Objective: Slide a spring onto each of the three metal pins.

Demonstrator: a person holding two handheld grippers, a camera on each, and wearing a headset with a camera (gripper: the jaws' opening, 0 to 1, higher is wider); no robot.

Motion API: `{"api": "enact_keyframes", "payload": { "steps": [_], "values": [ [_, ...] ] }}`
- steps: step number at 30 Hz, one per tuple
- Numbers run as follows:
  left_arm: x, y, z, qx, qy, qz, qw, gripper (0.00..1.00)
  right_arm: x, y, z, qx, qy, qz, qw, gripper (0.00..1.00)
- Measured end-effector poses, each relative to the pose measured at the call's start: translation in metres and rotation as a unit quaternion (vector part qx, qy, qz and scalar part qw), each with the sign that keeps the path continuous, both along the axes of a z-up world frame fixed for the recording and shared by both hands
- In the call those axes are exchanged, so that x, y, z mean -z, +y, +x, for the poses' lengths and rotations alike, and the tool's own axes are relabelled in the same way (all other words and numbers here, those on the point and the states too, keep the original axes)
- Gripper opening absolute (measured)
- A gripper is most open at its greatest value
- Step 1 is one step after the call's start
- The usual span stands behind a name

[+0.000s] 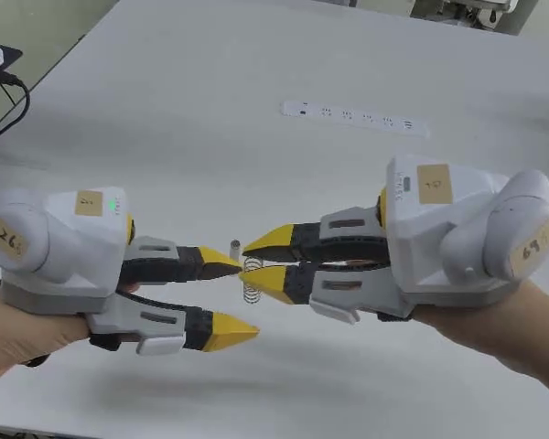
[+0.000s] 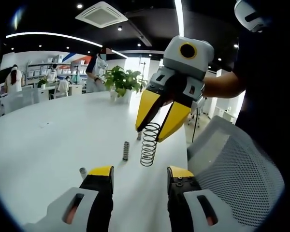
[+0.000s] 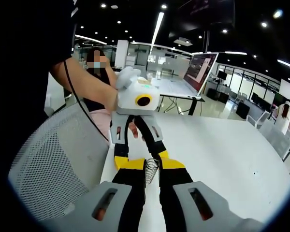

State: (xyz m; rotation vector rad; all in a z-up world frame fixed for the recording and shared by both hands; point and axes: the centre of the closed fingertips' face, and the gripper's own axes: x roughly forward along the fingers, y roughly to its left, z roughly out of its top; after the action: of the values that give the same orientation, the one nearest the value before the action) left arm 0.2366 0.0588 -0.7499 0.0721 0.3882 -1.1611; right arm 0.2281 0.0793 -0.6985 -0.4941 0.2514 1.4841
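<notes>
My right gripper (image 1: 245, 261) is shut on a wire spring (image 1: 251, 282) that hangs from its yellow tips just above the white table (image 1: 210, 137). A short metal pin (image 1: 235, 247) stands right behind those tips. My left gripper (image 1: 249, 299) faces it tip to tip, open and holding nothing. In the left gripper view the right gripper (image 2: 150, 133) holds the spring (image 2: 149, 145) upright ahead of my open left gripper (image 2: 141, 173). One pin (image 2: 126, 151) there looks ringed by a small spring; another pin (image 2: 82, 171) is bare. The right gripper (image 3: 150, 164) pinches the spring (image 3: 151, 170).
A white power strip (image 1: 355, 117) lies far back on the table. A black cable (image 1: 5, 101) runs at the left edge. A grey mesh chair (image 2: 232, 169) stands by the table's near side. A potted plant (image 2: 122, 79) sits at the far end.
</notes>
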Motion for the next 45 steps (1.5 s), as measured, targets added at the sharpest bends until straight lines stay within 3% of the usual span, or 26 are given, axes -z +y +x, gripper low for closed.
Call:
{"api": "enact_keyframes", "payload": {
  "steps": [24, 34, 45],
  "values": [
    [0.013, 0.037, 0.008, -0.070, 0.016, 0.015, 0.9973, 0.75, 0.003, -0.004, 0.008, 0.013, -0.003, -0.004, 0.9999, 0.07],
    [0.028, 0.059, 0.007, -0.104, 0.025, 0.030, 0.9938, 0.95, 0.005, -0.005, 0.013, 0.018, -0.005, -0.006, 0.9998, 0.07],
    [0.029, 0.070, 0.013, -0.124, 0.024, 0.033, 0.9914, 0.98, 0.009, -0.006, 0.023, 0.019, -0.010, -0.015, 0.9997, 0.07]
  ]
}}
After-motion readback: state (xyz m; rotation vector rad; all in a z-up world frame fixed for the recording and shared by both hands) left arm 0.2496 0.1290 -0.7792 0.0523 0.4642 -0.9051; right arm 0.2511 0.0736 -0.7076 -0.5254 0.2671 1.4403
